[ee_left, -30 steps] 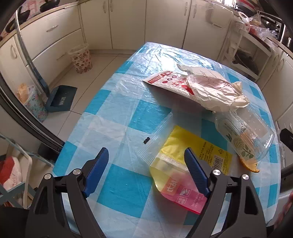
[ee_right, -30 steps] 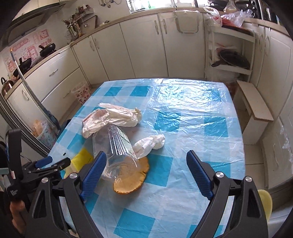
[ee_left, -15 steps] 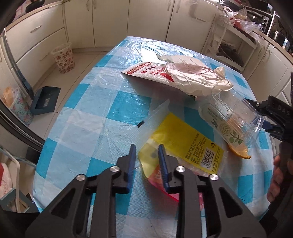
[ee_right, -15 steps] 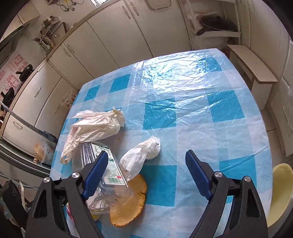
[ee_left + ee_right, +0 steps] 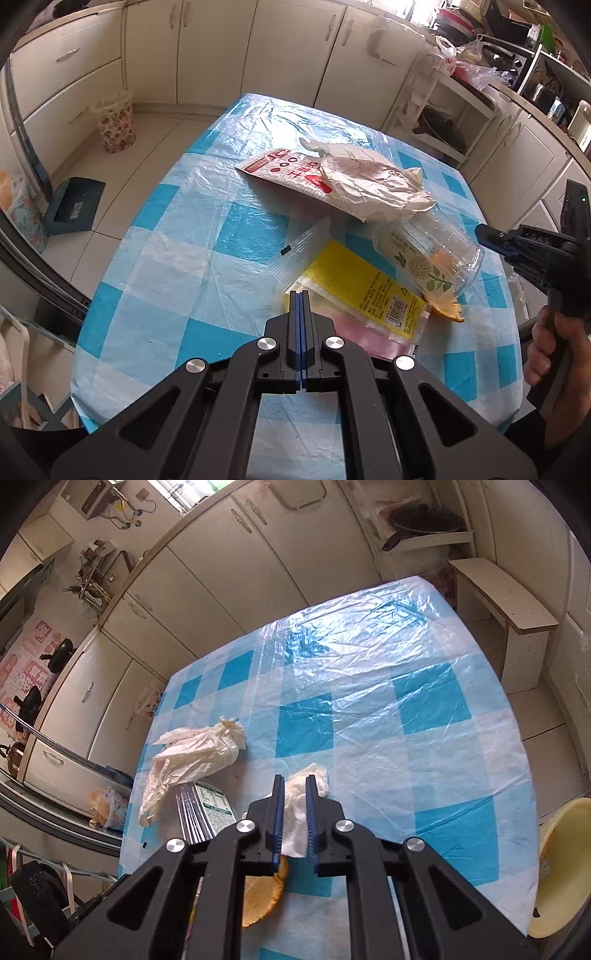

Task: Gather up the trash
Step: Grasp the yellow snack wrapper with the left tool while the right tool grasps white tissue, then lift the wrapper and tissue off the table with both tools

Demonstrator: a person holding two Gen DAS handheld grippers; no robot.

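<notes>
My left gripper (image 5: 300, 293) is shut on the near corner of a yellow and pink packet (image 5: 354, 284) lying on the checked table (image 5: 166, 258). My right gripper (image 5: 295, 786) has a crumpled white wad (image 5: 314, 775) between its jaws, which are closing, and the pads press its sides. Under that gripper lies an orange peel (image 5: 262, 890), beside a clear plastic cup (image 5: 199, 812). In the left wrist view the right gripper (image 5: 484, 232) reaches in behind the cup (image 5: 428, 254), held by a hand (image 5: 554, 343).
A crumpled cream bag (image 5: 369, 184) lies on a red and white packet (image 5: 288, 170), with a clear wrapper (image 5: 295, 251) nearby. A patterned bin (image 5: 114, 122) and a blue dustpan (image 5: 74, 206) are on the floor. A yellow basin (image 5: 561, 867) and a stool (image 5: 506, 602) stand to the table's right.
The left jaws went from wide apart to shut at the yellow packet's corner. The right gripper rolled, moved in over the white wad, and its jaws narrowed onto it.
</notes>
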